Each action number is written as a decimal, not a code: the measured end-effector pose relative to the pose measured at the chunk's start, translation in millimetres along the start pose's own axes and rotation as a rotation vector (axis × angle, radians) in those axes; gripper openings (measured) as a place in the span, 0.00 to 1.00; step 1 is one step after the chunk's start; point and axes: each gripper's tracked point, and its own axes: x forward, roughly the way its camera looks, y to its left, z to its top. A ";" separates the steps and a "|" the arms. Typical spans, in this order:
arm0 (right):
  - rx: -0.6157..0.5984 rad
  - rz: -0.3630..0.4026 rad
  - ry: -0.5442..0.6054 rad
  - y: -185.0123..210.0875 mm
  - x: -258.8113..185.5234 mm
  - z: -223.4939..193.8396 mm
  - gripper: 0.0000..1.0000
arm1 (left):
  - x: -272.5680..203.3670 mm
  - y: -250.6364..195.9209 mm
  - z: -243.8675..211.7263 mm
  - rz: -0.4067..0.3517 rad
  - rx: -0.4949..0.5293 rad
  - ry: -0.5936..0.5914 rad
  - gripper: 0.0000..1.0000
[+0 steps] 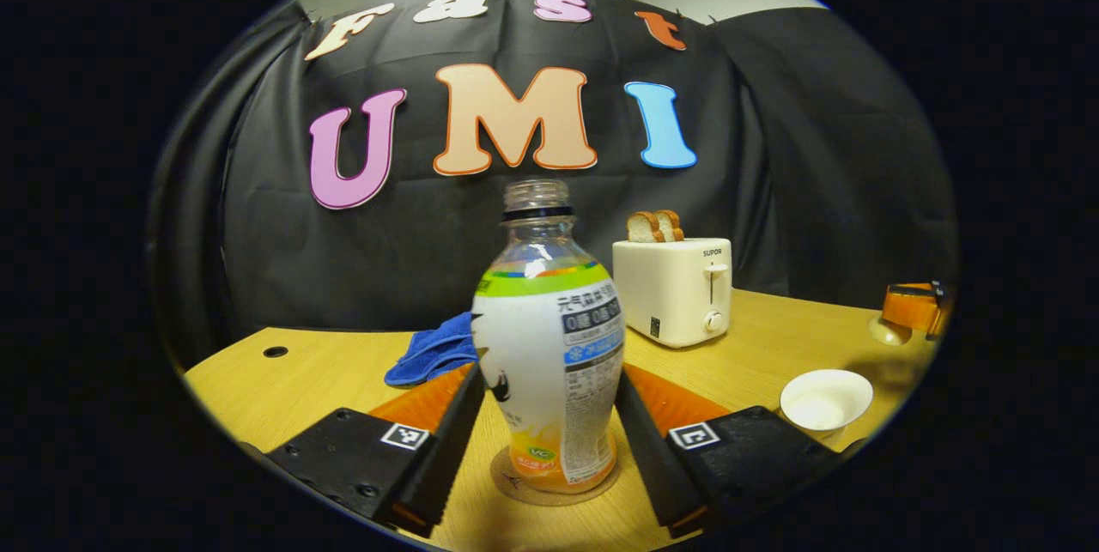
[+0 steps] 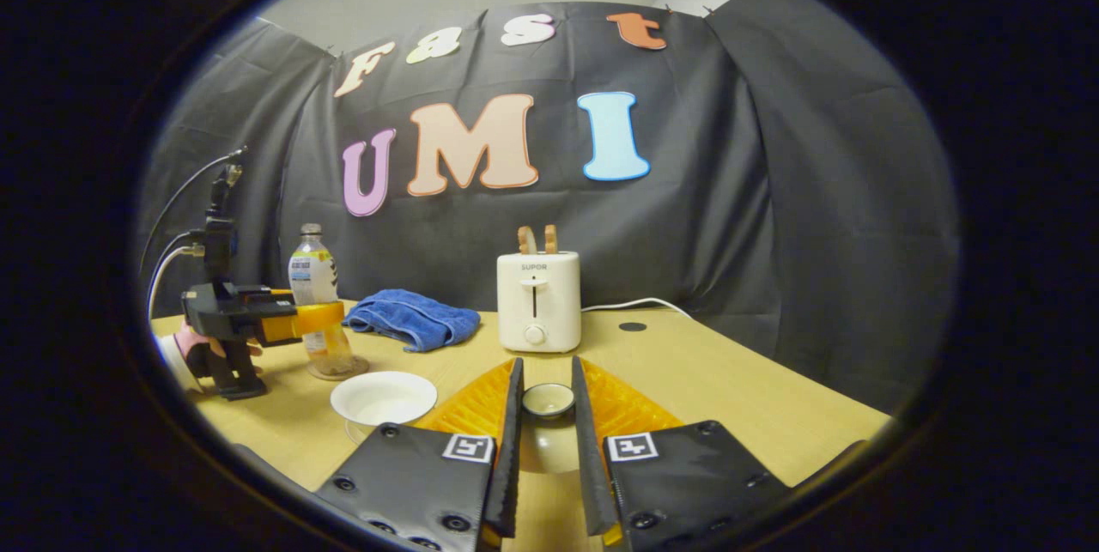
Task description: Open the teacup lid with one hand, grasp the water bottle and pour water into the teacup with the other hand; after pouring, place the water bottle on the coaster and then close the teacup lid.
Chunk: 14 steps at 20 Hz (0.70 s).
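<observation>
Both of my cameras sit low over the tabletop [image 1: 300,372], facing the black back wall.

My left gripper view looks along its fingers [image 1: 446,440] from very close to the water bottle [image 1: 549,354], toaster [image 1: 674,290] behind on its right. My right gripper view sits farther right, square on the toaster [image 2: 538,301], lid [image 2: 548,400] just ahead. Both views share bottle [image 2: 316,294], blue cloth [image 2: 412,318], toaster and white teacup [image 2: 384,397].

Toaster [image 2: 538,301], blue towel [image 2: 412,318] block table rear; bare tabletop [image 2: 730,389] right, passable.
</observation>
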 end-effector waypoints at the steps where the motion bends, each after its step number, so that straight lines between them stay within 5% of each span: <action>1: 0.000 0.000 0.000 0.1 0.2 0.4 0.33 | 0.1 -1.6 1.9 -0.005 -0.003 -0.009 0.90; 8: 0.000 0.016 0.001 3.6 -0.7 -0.3 0.33 | -17.4 2.5 2.9 0.003 -0.015 -0.032 0.95; 14: 0.001 0.131 0.009 36.4 3.3 -2.2 0.34 | -45.4 16.5 2.0 0.023 -0.029 -0.043 0.96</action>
